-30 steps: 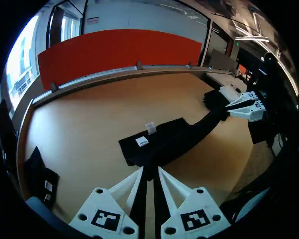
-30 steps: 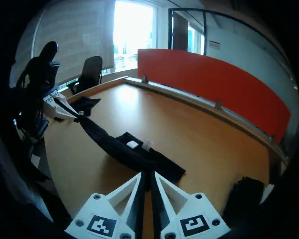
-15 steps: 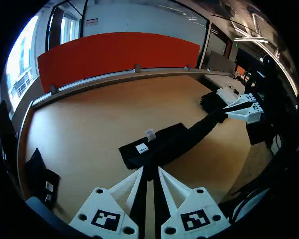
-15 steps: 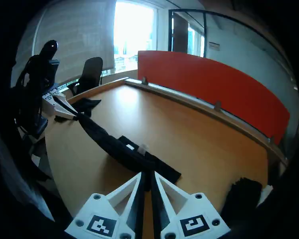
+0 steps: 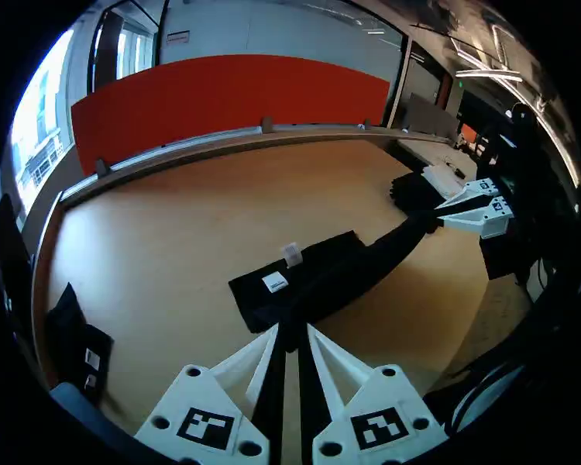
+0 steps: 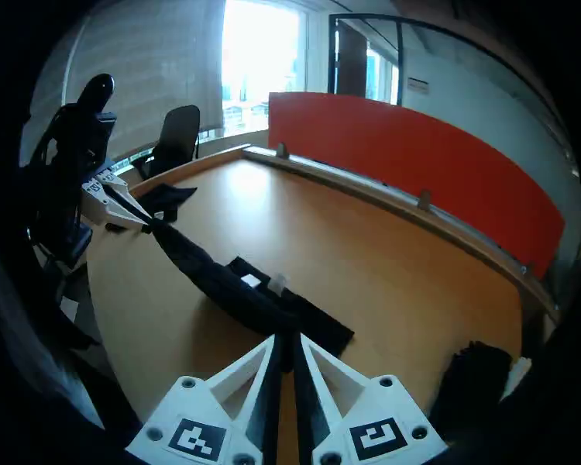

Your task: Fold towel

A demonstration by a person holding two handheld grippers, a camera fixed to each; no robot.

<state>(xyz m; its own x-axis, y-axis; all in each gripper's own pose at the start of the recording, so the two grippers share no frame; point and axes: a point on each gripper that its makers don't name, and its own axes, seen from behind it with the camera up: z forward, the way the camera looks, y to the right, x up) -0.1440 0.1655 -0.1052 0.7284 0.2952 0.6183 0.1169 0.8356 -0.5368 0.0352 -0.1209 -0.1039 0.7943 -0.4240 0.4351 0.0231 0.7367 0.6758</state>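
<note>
Black towel, ends in L gripper, R gripper jaws

a broad wood-toned surface, edged at the far side by a rail and a red divider. near its middle a black towel lies partly flat, two small white tags on it. a dark cloth heap sits at the left corner, another dark pile well apart at the right end, a white item just beside it
</note>
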